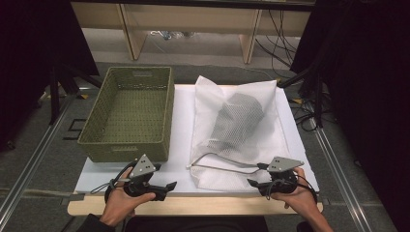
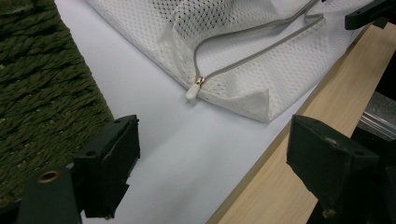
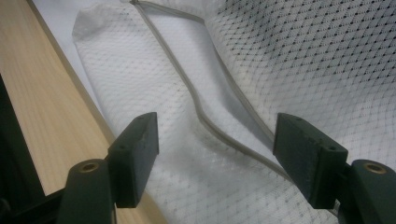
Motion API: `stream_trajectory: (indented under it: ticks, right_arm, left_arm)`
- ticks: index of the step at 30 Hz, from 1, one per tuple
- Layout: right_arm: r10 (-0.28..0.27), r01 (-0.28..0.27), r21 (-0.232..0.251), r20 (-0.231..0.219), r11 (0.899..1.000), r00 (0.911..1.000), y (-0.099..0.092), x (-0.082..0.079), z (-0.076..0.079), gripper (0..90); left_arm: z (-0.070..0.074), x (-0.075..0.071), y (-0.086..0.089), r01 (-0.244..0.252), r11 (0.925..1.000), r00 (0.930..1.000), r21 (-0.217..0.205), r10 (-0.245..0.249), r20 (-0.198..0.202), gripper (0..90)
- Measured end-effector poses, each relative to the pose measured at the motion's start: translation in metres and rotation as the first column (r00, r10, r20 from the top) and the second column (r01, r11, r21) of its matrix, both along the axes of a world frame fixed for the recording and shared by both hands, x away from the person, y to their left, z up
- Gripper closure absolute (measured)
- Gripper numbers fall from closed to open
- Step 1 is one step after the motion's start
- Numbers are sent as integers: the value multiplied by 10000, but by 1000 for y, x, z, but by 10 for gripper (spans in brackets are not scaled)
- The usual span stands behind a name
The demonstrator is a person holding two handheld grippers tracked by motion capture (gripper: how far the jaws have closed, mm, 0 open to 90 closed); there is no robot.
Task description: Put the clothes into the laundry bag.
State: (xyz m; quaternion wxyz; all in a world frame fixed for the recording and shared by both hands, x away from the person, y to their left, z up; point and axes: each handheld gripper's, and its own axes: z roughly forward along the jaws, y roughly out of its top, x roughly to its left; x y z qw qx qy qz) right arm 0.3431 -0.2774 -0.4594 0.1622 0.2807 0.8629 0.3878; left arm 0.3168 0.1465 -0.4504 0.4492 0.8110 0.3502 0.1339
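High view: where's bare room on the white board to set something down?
Free: the strip between the green basket and the mesh bag, and the front-left corner ahead of the left gripper. The basket's inside is empty too. Crowded: the right half, under the bag, where the right gripper sits.

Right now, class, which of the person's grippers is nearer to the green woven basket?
Left. The left gripper sits just below the green woven basket's near wall; the right gripper hovers farther off, over the white mesh bag's near edge.

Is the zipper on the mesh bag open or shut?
Open: the zipper gapes along the mesh bag, its two sides apart, the pull at one end.
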Motion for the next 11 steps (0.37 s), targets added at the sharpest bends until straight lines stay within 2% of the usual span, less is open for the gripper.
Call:
stream_trajectory:
  ticks: [2, 3, 6, 9, 10, 11]
  right_arm:
    - [72, -72, -24, 60, 10000, 10000, 1, 2, 0, 322]
    - [21, -22, -17, -66, 10000, 10000, 1, 1, 0, 322]
    - [72, -68, -143, 243, 9999, 9997, 2, 2, 0, 322]
    - [9, -8, -39, 277, 10000, 9996, 1, 1, 1, 322]
    - [-1, 3, -76, 302, 10000, 9995, 1, 2, 1, 322]
    - [9, -7, -62, 244, 10000, 9997, 1, 2, 1, 322]
  left_arm:
    - [0, 0, -1, 77, 9999, 10000, -117, -77, -55, 170]
    - [0, 0, -2, 102, 9999, 9999, -117, -102, -67, 170]
    - [0, 0, -3, 90, 10000, 9999, -6, -90, -109, 170]
    - [-1, 1, -2, 72, 9999, 9998, -120, -74, -161, 170]
    - [-1, 2, 0, 219, 9995, 9997, 222, -216, -152, 170]
    - [-1, 1, -1, 77, 9998, 9998, 176, -74, -173, 170]
